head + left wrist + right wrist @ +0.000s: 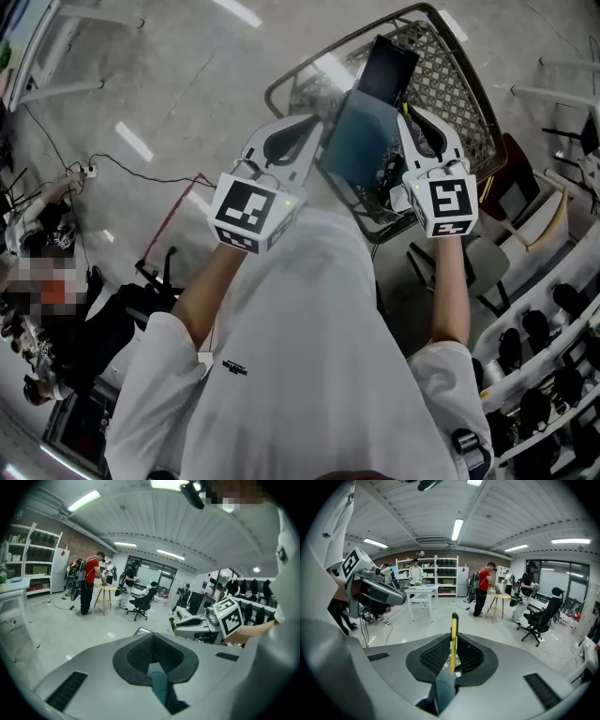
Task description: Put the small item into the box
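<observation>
Two grippers are up in front of the person's chest, and between them hangs a flat teal panel [359, 141], clear of the wire basket [450, 75] that stands on the floor beyond it. From the head view, the left gripper [314, 127] meets the panel's left edge and the right gripper [409, 120] its right edge, with a black slab [389, 67] standing above the panel's top end. That view does not show the jaws themselves.

The gripper views do. On the left gripper [156, 665] the jaws are drawn in narrow, pinching a thin teal sheet [159, 688] seen edge-on. On the right gripper [451, 660] the jaws are likewise closed in on a teal sheet [443, 691], and only here a yellow edge [453, 644] with a dark tip rises upright past the jaws. It may be the same panel's rim, though I cannot be sure.

Each gripper view also catches the opposite gripper, and a person in a red top [89, 583] at a small table far across the room.
</observation>
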`<state>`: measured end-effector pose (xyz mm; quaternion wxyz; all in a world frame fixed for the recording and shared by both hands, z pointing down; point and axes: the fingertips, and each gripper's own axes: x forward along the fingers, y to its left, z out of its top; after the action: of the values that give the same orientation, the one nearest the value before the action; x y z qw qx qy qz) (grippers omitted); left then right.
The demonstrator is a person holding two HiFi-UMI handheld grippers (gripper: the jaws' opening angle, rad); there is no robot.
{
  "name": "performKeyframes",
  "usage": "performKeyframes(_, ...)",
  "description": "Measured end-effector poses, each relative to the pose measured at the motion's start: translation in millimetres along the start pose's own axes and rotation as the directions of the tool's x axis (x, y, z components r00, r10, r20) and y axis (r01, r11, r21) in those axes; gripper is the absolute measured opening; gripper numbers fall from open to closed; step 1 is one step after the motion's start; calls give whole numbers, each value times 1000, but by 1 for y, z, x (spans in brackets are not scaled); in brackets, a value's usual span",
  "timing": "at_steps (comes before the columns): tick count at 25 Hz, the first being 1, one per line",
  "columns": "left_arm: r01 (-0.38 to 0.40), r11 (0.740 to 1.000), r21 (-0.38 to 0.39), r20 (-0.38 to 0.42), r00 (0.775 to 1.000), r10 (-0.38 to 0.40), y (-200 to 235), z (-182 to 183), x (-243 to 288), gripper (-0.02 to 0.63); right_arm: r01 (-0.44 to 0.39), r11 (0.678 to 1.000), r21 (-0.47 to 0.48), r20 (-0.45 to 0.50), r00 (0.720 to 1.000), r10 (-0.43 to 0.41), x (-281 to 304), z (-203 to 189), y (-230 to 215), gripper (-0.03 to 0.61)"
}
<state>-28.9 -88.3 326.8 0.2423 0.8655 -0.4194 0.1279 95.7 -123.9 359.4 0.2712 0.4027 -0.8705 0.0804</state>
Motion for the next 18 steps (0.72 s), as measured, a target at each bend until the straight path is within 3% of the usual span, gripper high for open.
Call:
performKeyframes(7,-11,1000,-26,-54,998,9,15,-26,37,3,-131,981,-140,-144,983,111,51,-44,-11,35)
performKeyframes(14,-27,999,-32,-91,996,24,32,-49,72,3,-254,954,-161,-244,947,210,101,-97,-27,35)
performKeyframes(18,-50,998,-45,-107,993,45,41,-64,86,3,-334,925,-181,-309,912,269,126,-127,-31,35)
